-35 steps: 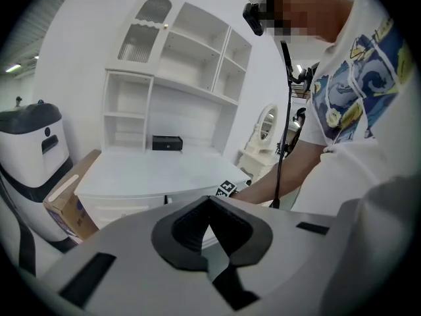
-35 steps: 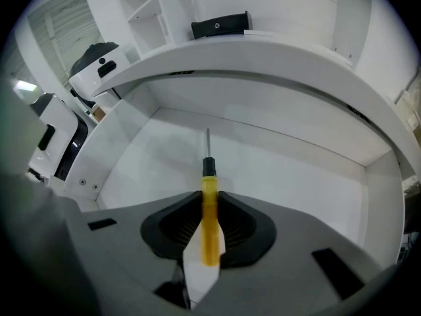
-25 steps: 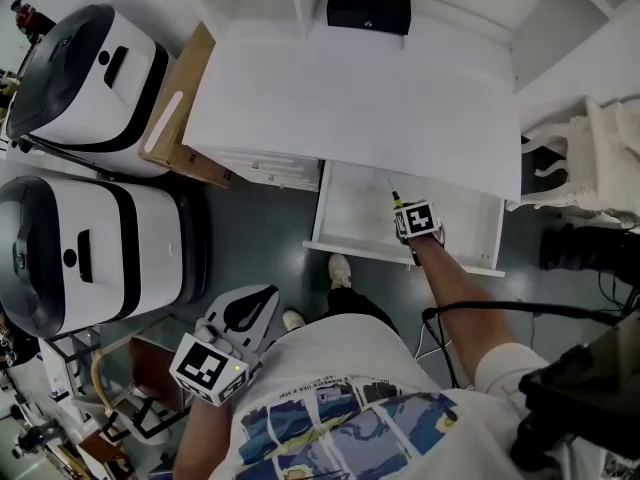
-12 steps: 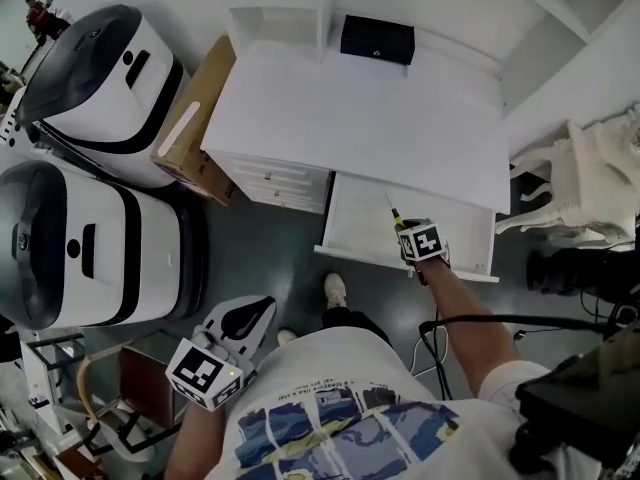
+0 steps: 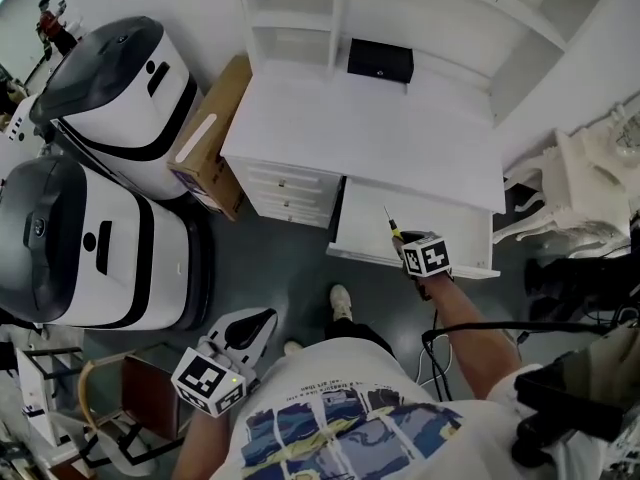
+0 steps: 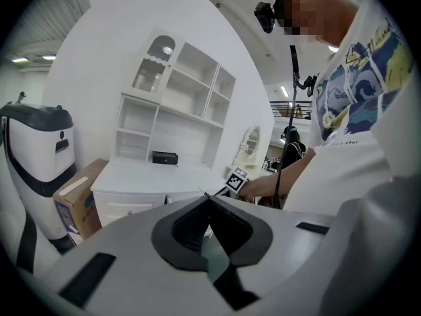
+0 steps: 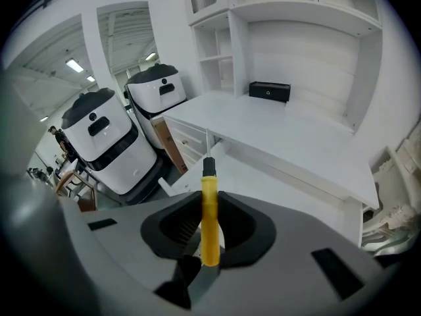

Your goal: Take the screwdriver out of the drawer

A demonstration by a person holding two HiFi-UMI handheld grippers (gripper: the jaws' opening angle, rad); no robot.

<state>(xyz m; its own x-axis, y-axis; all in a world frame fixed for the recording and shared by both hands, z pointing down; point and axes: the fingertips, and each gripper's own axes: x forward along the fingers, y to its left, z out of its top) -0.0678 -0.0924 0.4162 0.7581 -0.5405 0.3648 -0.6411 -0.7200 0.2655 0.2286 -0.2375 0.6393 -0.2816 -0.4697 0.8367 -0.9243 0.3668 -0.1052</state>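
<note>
My right gripper (image 7: 209, 224) is clenched on the yellow handle of the screwdriver (image 7: 209, 196). It is held above the open drawer (image 5: 450, 236) of the white desk (image 5: 380, 133). My left gripper (image 6: 209, 199) has its 2 jaws closed on nothing.

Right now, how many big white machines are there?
2. The far machine is beside the cardboard box; the near machine is closer to the person. Others may be hidden.

white desk (image 5: 370, 133) w/ black box (image 5: 380, 60) on top at back, drawer (image 5: 450, 233) open.
</note>
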